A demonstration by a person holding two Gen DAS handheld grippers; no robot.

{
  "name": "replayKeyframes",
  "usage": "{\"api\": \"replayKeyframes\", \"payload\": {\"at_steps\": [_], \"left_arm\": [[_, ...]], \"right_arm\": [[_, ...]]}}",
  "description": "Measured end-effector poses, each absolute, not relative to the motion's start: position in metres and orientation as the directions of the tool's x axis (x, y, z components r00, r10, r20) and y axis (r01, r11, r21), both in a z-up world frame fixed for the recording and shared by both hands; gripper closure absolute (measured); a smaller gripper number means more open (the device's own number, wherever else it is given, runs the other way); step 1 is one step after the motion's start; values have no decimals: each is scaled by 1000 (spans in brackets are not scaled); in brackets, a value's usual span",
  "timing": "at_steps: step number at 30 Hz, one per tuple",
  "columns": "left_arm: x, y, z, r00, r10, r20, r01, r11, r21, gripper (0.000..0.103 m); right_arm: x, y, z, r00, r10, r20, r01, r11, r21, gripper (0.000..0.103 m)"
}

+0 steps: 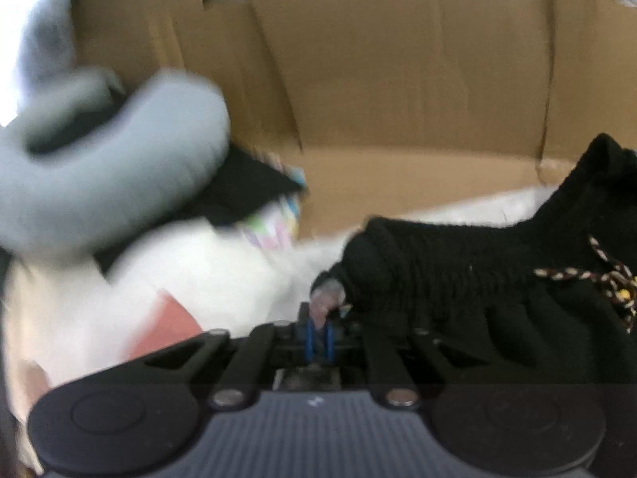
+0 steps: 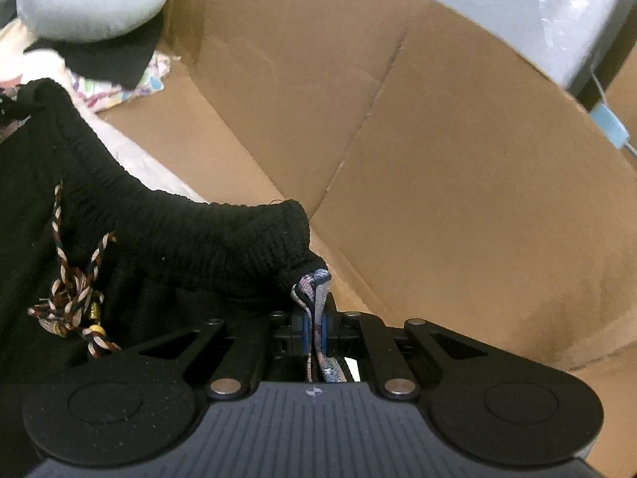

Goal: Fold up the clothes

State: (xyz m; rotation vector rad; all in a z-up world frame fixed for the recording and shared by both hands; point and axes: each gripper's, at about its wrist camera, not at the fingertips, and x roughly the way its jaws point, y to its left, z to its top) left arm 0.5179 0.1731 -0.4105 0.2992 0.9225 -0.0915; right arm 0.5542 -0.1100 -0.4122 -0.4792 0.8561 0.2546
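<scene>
A black garment with a ribbed elastic waistband and a braided drawstring stretches between my grippers. My left gripper is shut on one end of the waistband, where a patterned lining shows. My right gripper is shut on the other end of the black garment, with a patterned strip of fabric pinched between its blue pads. The knotted drawstring hangs at the left of the right wrist view. The garment's lower part is hidden below both cameras.
Brown cardboard walls stand behind, also in the right wrist view. A grey neck pillow lies on dark and colourful cloth at the left. White bedding lies under the garment. A grey wall is beyond.
</scene>
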Motion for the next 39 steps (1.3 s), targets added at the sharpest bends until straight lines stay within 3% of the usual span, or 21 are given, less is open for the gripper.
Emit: {"api": "replayKeyframes", "payload": {"at_steps": [1, 3, 5, 6, 17, 27, 34, 39], "left_arm": [[517, 175, -412, 604, 47, -795, 202, 956, 210, 88], [512, 180, -411, 617, 31, -786, 185, 965, 184, 77], [505, 188, -406, 628, -14, -778, 176, 976, 125, 58], [500, 189, -403, 638, -22, -770, 176, 977, 118, 57], [439, 149, -357, 660, -154, -735, 242, 970, 14, 56], [384, 83, -331, 627, -219, -747, 230, 969, -90, 56], [344, 47, -326, 597, -263, -758, 273, 955, -117, 55], [318, 39, -336, 551, -279, -787, 265, 952, -152, 54]], "right_arm": [[554, -111, -416, 625, 41, -779, -419, 860, -292, 97], [553, -114, -421, 610, 69, -789, -447, 852, -272, 73], [549, -129, -415, 612, 104, -784, -436, 872, -225, 59], [547, -136, -411, 610, 134, -781, -434, 881, -187, 55], [501, -194, -353, 550, 244, -798, -434, 901, -23, 55], [398, -233, -283, 647, 160, -745, -322, 943, -77, 56], [356, -253, -279, 703, 134, -698, -191, 982, -4, 56], [318, -266, -297, 674, 161, -721, -199, 979, 33, 56]]}}
